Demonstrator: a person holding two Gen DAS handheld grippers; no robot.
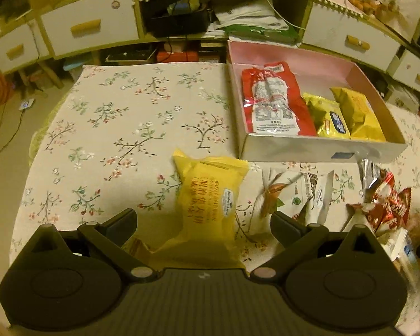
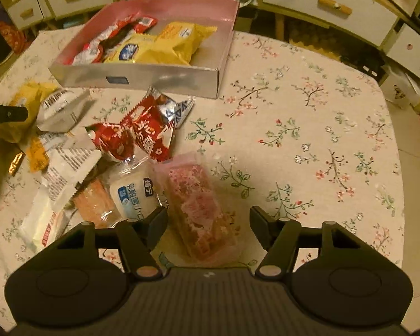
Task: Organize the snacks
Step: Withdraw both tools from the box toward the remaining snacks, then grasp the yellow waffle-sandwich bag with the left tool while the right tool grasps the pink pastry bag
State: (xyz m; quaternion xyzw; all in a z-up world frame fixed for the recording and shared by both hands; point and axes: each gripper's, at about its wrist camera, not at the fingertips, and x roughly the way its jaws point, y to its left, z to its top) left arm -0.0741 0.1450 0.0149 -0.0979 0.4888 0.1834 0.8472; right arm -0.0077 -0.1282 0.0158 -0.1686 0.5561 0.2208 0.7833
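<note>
Yellow packet (image 1: 210,196): on bench, between released jaws of left gripper (image 1: 203,224). Pink packet (image 2: 198,207): between right gripper (image 2: 208,224) jaws, untouched. Each should be pinched mid-body, then lowered into box (image 1: 322,151).

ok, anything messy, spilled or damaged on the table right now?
Nothing spilled or torn that I can see. The odd part is the loose pile of snack packets lying overlapped and at all angles in front of the box, which holds only three packets. A yellow packet lies apart between the open left gripper fingers.
</note>
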